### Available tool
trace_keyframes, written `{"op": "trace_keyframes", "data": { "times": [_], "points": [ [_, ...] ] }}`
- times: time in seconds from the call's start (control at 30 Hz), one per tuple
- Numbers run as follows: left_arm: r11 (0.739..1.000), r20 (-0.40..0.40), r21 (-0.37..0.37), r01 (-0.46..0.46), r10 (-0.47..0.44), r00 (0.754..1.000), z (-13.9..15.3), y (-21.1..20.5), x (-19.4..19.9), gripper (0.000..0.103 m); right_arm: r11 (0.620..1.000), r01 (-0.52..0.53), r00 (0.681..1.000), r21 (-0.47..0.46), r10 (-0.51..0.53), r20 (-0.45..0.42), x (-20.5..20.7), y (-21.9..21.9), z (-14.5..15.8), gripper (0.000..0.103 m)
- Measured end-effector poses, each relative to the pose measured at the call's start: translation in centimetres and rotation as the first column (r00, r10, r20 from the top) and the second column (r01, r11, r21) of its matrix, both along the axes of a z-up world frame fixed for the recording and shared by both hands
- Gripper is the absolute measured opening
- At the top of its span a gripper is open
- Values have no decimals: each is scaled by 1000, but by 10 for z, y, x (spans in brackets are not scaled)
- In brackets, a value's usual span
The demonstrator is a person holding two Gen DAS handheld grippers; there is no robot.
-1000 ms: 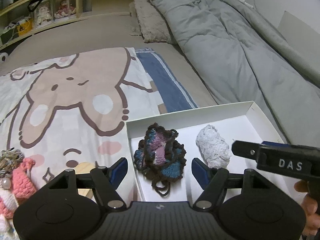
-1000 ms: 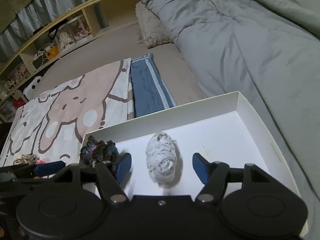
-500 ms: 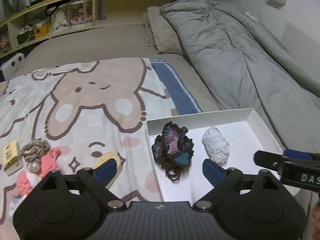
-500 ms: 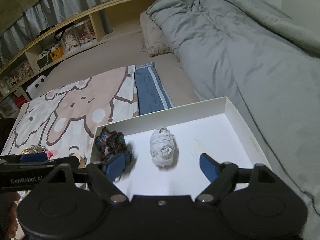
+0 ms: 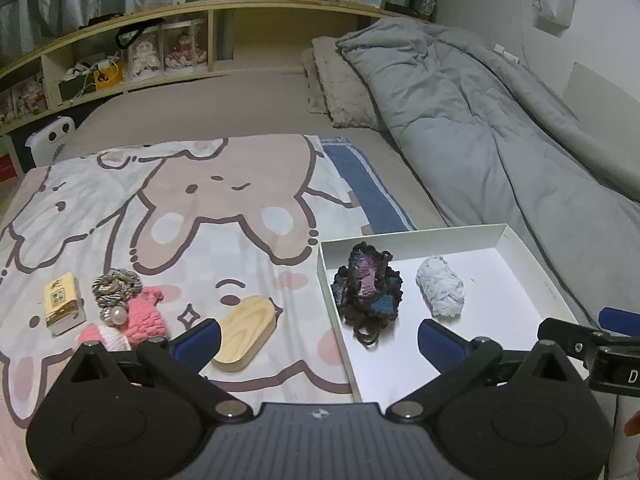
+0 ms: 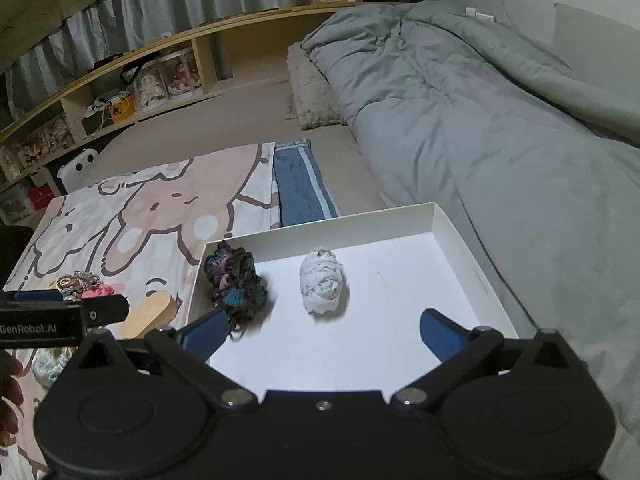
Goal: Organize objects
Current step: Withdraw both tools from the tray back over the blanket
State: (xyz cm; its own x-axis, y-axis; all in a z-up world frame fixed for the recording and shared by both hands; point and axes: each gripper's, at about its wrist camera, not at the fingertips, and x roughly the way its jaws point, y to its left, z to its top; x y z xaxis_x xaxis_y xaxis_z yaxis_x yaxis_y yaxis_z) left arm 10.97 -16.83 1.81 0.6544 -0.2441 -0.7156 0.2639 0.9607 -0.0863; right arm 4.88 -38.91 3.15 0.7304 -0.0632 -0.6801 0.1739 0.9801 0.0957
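Observation:
A white box (image 5: 520, 248) (image 6: 452, 224) lies on the bed and holds a dark multicoloured crochet piece (image 5: 368, 284) (image 6: 234, 280) and a white yarn bundle (image 5: 440, 286) (image 6: 323, 282). On the cartoon blanket (image 5: 200, 208) left of the box lie a wooden oval block (image 5: 248, 330) (image 6: 148, 314), a pink crochet piece with a metallic scrunchie and pearl (image 5: 128, 308), and a small yellow packet (image 5: 62, 302). My left gripper (image 5: 318, 340) is open and empty, held above the box's left edge. My right gripper (image 6: 320, 332) is open and empty, held above the box's near side.
A grey duvet (image 5: 500, 128) (image 6: 500, 120) lies along the right, touching the box's far side. A grey pillow (image 5: 340, 84) and a blue striped towel (image 6: 300, 184) lie beyond. Wooden shelves (image 5: 160, 52) with dolls run along the back.
Both grippers have pulled back and up from the box and opened wider. The crochet piece and yarn bundle stay in the box; the items left of it have come into view.

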Motion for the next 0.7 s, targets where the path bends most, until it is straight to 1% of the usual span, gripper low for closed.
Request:
{"op": "trace_keyframes", "data": {
  "times": [0.1, 0.27, 0.53, 0.7],
  "points": [
    [1000, 8, 5, -2, 2, 1000, 2, 4, -7, 103, 1000, 2, 1000, -14, -2, 9, -7, 3, 3, 103],
    [1000, 3, -17, -3, 3, 1000, 6, 12, -15, 103, 1000, 0, 1000, -23, 0, 23, -15, 7, 9, 103],
    [1000, 21, -8, 0, 1, 1000, 11, 28, -26, 103, 1000, -3, 1000, -25, 4, 23, -20, 15, 11, 103],
    [1000, 33, 0, -31, 31, 999, 14, 48, -28, 103, 1000, -19, 999, -16, 20, 28, -18, 26, 12, 103]
  ]
}}
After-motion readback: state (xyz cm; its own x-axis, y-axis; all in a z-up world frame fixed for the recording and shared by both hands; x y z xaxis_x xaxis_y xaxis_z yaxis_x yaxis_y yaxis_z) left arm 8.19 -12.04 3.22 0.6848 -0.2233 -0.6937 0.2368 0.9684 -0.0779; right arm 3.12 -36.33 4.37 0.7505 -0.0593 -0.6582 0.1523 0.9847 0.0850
